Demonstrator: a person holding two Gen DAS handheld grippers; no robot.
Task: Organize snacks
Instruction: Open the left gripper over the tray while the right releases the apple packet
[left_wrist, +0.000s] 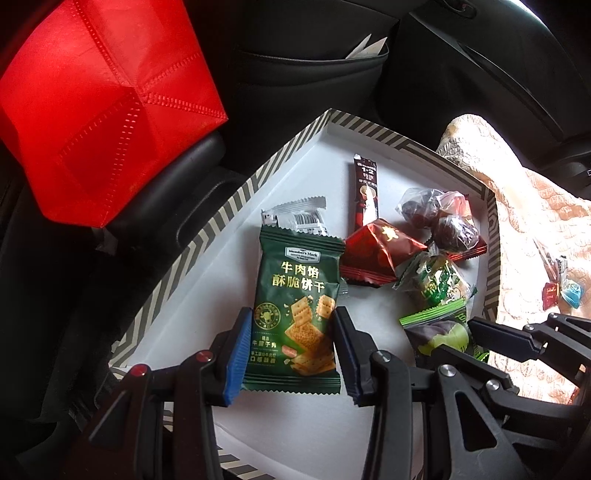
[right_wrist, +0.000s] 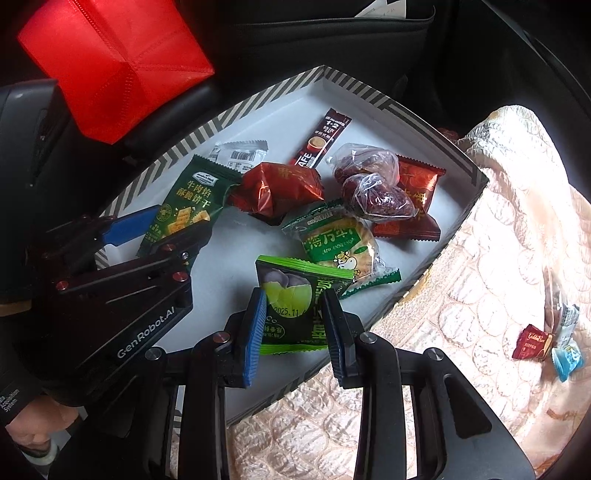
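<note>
Your striped box (right_wrist: 476, 184) on the quilt (right_wrist: 480, 280), two candies (right_wrist: 532, 341) near quilt's right edge, red bag (right_wrist: 110, 66) beyond box's far-left edge

Both grippers were matte black linkages with ribbed blue pads on the fingers. The left gripper (left_wrist: 291, 354) carried red-capped pivot screws, the right gripper (right_wrist: 293, 332) silver ones. White "GenRobot.AI" lettering ran along the left gripper's body, above a dark sleeve (right_wrist: 22, 402) with small white print.
</note>
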